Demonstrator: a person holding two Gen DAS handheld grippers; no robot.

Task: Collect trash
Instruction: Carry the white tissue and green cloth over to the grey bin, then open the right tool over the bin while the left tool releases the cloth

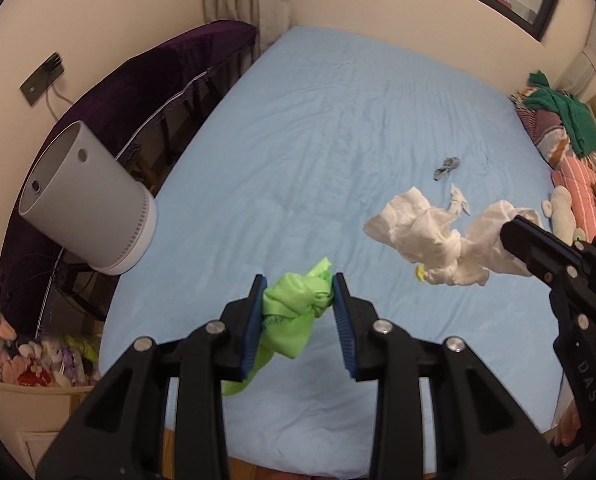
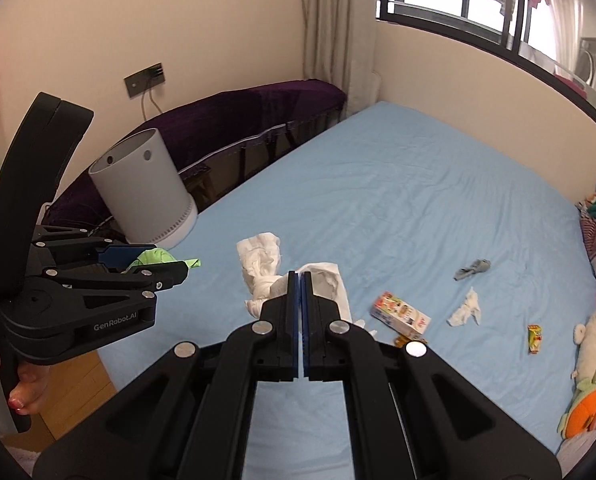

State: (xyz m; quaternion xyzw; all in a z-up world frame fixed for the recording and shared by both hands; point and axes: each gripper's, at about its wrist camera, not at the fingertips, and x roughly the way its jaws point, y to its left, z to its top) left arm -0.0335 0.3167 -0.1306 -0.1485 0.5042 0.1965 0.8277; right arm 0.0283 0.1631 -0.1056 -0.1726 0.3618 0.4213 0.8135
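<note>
Trash: two pieces are in hand, more lie on the bed [image 1: 317, 128].

- Left hand-held gripper [image 1: 298, 300]: jaws part-open, blue pads clamped on a crumpled green wrapper [image 1: 294, 308], low centre of the left wrist view. A tail of it hangs below the pads.
- Right hand-held gripper [image 2: 300, 280]: jaws fully closed, pinching a wad of white tissue [image 2: 262, 268] that spills out left of and behind the tips, centre of the right wrist view. In the left view the same wad hangs at right of centre, clear of the sheet.
- Grey bin [image 1: 86, 200]: open-topped cylinder at the left edge of the bed, mid-left in the left view, upper left of centre in the right view. Looks like it stands on the bed's edge; base contact is not fully clear.
- On the sheet, right half of the right view: small printed carton [image 2: 399, 314], crumpled white scrap [image 2: 465, 308], grey scrap [image 2: 473, 269], yellow sweet wrapper [image 2: 534, 338]. Soft toys and bedding at the far right edge are probably not trash.

Step, as I read it: carry phase, both loads lifted and heading to the bin. Neither is over the opening yet.

Next move needs: bring each load above the bin rim, left one first since it's nearer, then open the jaws. Tissue is loose and wide, so centre it over the mouth or it drapes on the rim. The green tail may cling to the pads.
</note>
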